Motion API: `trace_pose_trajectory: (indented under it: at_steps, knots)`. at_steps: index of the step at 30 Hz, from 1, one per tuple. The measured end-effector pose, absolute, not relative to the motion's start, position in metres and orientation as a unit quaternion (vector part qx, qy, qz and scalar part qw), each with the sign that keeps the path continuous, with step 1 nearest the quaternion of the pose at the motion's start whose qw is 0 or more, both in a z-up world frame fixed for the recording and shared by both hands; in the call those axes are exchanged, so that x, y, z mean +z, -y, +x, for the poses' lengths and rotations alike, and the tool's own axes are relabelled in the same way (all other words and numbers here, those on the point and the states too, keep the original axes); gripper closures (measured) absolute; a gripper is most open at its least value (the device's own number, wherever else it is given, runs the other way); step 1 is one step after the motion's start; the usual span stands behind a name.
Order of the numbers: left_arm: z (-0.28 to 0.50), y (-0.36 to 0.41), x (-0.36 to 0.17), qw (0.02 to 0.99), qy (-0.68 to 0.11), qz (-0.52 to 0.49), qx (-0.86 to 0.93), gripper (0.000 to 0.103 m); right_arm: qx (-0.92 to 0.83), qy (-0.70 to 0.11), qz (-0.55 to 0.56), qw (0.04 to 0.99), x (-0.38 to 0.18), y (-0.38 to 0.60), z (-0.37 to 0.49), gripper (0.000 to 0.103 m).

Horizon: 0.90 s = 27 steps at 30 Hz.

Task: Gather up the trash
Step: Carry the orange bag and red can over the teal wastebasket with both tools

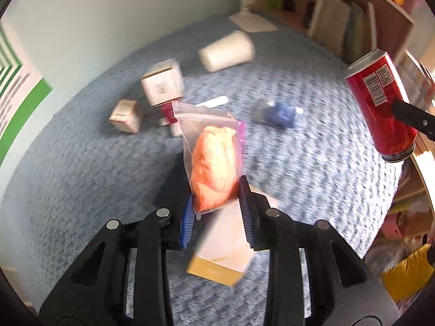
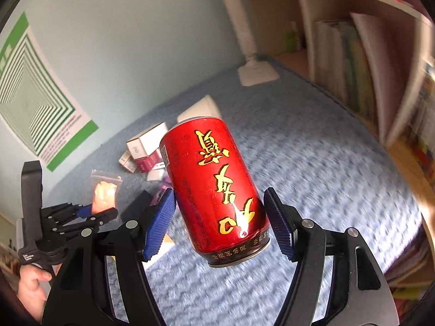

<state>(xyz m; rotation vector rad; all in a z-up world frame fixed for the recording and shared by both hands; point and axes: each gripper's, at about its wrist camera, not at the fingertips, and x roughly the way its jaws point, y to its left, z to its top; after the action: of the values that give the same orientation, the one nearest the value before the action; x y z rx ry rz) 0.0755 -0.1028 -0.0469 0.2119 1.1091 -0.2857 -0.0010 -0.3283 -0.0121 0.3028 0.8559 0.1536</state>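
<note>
My left gripper (image 1: 217,193) is shut on the lower end of a clear zip bag (image 1: 214,163) with an orange lump inside, lifted off the blue carpet (image 1: 312,176). A red drink can (image 2: 217,184) with gold characters is pinched tilted between the blue pads of my right gripper (image 2: 219,193), also off the floor. In the left wrist view the can (image 1: 380,103) hangs at the far right with one black finger (image 1: 413,114) on it. The right wrist view shows the left gripper (image 2: 98,209) and its bag (image 2: 104,190) at the lower left, with a hand (image 2: 30,282) on the handle.
On the carpet lie a white carton (image 1: 161,82), a small box (image 1: 126,115), a white roll (image 1: 227,50), a blue crumpled piece (image 1: 280,114) and a flat tan-edged box (image 1: 225,250). A bookshelf (image 2: 353,68) lines the right side; a white lamp base (image 2: 257,72) stands at the back.
</note>
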Motion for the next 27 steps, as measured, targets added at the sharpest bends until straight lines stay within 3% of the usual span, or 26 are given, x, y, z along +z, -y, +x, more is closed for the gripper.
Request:
trace_pose_trajectory:
  at_steps: [17,27]
  knots:
    - [-0.057,0.31,-0.077,0.728,-0.503,0.26,-0.386,0.075,-0.16,-0.389,0.291,0.86,-0.043,0.464,-0.233,0.036]
    - [-0.169,0.401,-0.129,0.612,-0.489,0.377,-0.494,0.075,-0.262,-0.384,0.396,0.792,-0.104,0.498,-0.36,0.036]
